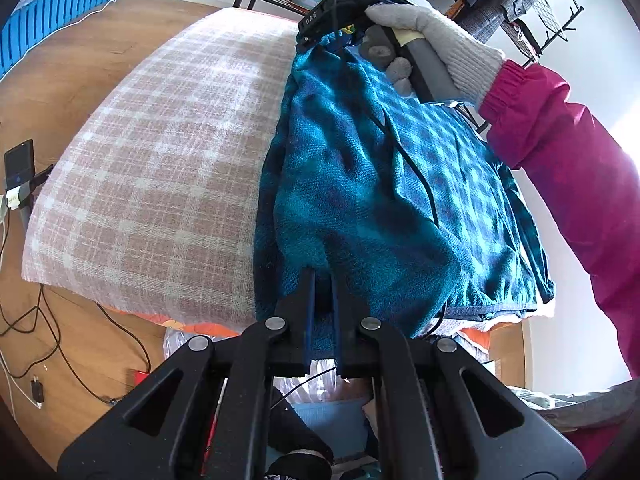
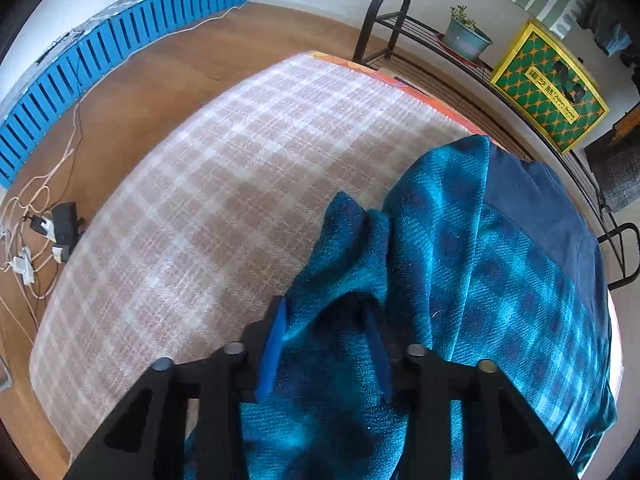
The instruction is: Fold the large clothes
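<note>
Left-wrist view: the left hand-held gripper [image 1: 323, 280] is seen closed on the near edge of a teal checked garment [image 1: 380, 184], its jaws nearly together with a fold of cloth pinched between them. The garment is spread over the right part of a bench covered by a pink-and-white checked blanket [image 1: 160, 168], ahead of and to the right of this hand-held gripper. At the garment's far end, the right hand-held gripper [image 1: 320, 36] is held by a grey-gloved hand [image 1: 432, 40] with a magenta sleeve [image 1: 560, 152]. In the right-wrist view, the right hand-held gripper [image 2: 325, 320] is clamped on a bunched fold of the same garment [image 2: 500, 280], which fills the gap between its blue pads [image 2: 276, 340]. Bare blanket [image 2: 240, 200] is seen ahead and to the left. Beyond the bench, a wooden floor [image 2: 140, 92], blue slatted crates [image 2: 100, 60] along the wall, loose cables [image 2: 36, 232], a black metal rack [image 2: 400, 28], a potted plant [image 2: 466, 36] and a yellow-green box [image 2: 548, 88] are visible.
</note>
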Demonstrator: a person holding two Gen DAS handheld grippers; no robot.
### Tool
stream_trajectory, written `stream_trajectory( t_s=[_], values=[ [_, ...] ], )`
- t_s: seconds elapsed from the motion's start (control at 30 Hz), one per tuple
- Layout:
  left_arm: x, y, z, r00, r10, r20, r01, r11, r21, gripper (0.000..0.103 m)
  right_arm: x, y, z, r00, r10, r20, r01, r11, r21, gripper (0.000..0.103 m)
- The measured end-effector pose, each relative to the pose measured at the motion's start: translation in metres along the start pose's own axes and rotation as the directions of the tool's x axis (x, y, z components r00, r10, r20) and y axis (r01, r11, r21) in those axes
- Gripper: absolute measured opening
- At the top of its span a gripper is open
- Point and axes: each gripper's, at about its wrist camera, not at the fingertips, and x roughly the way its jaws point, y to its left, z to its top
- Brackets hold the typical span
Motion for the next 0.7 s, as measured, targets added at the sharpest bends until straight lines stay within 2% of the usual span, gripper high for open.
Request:
stream_trajectory(
  t_s=[0.03,0.1,0.3,0.37,0.47,0.53,0.57,0.6,0.67,0.7],
  values=[
    [0.0,-0.001,0.0,1.0,0.002,-0.002,-0.002,1.0,0.003,0.005,0.004,0.002,0.0,1.0,-0.024,-0.002,0.024,1.0,-0.019,0.007],
    [0.0,-0.002,0.0,1.0,0.001,0.0,-0.001,1.0,0.009,0.005,0.004,-0.002,-0.002,1.0,-0.015,0.021,0.015,1.0,-0.023,0.004],
    [-0.011,-0.009,0.001,0.999,-0.035,0.03,0.035,0.999,0.015,0.005,-0.029,-0.036,0.007,0.994,0.039,0.101,-0.045,0.997,0.063,0.003],
    [-0.011,-0.008,0.004,0.999,-0.015,0.034,0.014,1.0,0.016,0.005,-0.035,-0.046,0.017,0.991,0.05,0.126,-0.062,0.993,0.099,0.003],
    [0.005,0.001,0.009,1.0,0.027,-0.014,-0.027,0.999,-0.019,0.005,-0.021,-0.043,0.028,0.99,0.103,0.1,-0.112,0.99,0.091,0.004],
    [0.015,0.006,0.01,0.995,0.095,-0.035,-0.096,0.995,-0.017,0.005,-0.007,-0.033,0.026,0.994,0.082,0.075,-0.087,0.994,0.07,0.007],
    [0.018,0.009,0.011,0.991,0.131,-0.037,-0.131,0.991,-0.012,0.005,-0.003,-0.03,0.023,0.994,0.081,0.067,-0.086,0.994,0.063,0.015],
    [0.018,0.012,0.012,0.992,0.117,-0.038,-0.118,0.993,-0.026,0.005,-0.003,-0.029,0.02,0.994,0.082,0.067,-0.087,0.994,0.064,0.024],
    [0.014,0.017,0.012,0.997,0.076,-0.032,-0.078,0.995,-0.065,0.005,-0.015,-0.035,0.01,0.989,0.117,0.093,-0.123,0.991,0.058,0.026],
    [0.01,0.017,0.012,0.997,0.078,-0.022,-0.079,0.995,-0.061,0.007,-0.024,-0.041,0.004,0.985,0.131,0.108,-0.138,0.989,0.058,0.027]
  ],
)
